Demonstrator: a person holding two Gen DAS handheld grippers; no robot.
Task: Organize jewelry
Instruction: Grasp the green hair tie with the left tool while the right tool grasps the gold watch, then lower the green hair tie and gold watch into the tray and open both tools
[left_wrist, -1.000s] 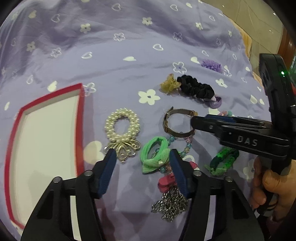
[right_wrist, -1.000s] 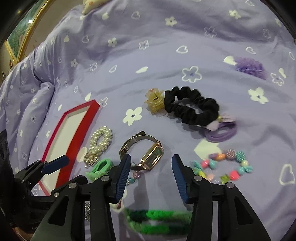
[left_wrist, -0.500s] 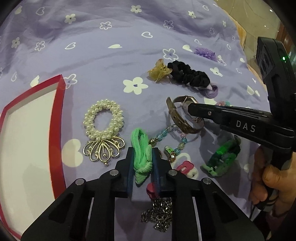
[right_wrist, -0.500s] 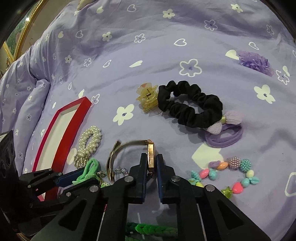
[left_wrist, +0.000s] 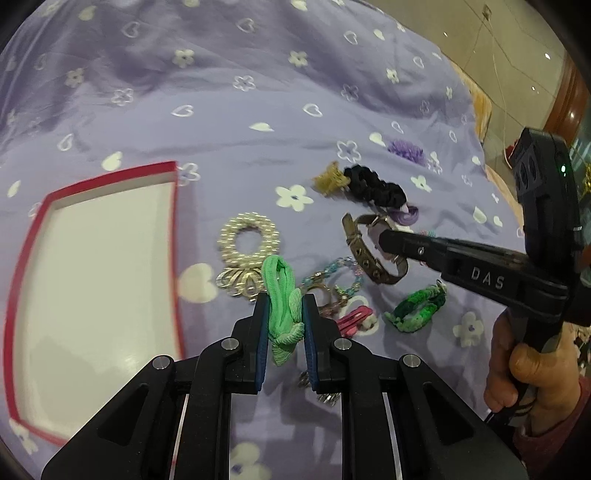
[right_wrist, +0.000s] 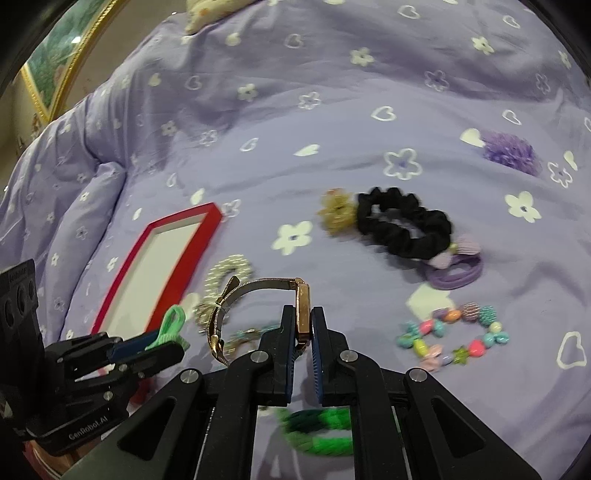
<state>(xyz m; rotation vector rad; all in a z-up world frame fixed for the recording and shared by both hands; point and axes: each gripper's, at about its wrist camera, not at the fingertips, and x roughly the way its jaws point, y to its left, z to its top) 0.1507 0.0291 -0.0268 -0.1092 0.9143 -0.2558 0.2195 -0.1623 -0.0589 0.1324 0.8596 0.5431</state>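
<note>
My left gripper (left_wrist: 283, 325) is clamped on the green hair tie (left_wrist: 281, 295), which stands between the blue pads (left_wrist: 261, 343) with its loop poking out past the tips and its knotted end hanging back toward the camera. I take the red-rimmed tray (left_wrist: 173, 236) as my landmark: the hair tie is held just to the right of its near right edge, above the purple bedspread (left_wrist: 221, 92).

My right gripper (right_wrist: 303, 325) is closed narrow on the gold watch (right_wrist: 302, 306), gripping the case edge-on between its pads (right_wrist: 318, 332). The mesh band (right_wrist: 236, 291) arcs off to the left toward the tray, its clasp end drooping.

Between the tray and the watch lies the pearl bracelet (left_wrist: 248, 236) with its metal fan charm. Farther from the tray, beyond the watch, the black scrunchie (right_wrist: 402, 225) touches the amber claw clip (right_wrist: 334, 210) on one end and the lilac hair tie (right_wrist: 454, 269) on the other. The colourful bead bracelet (right_wrist: 454, 336) sits well apart from the tray, right of my right gripper, and the green braided band (right_wrist: 321, 432) lies partly under that gripper's frame.
</note>
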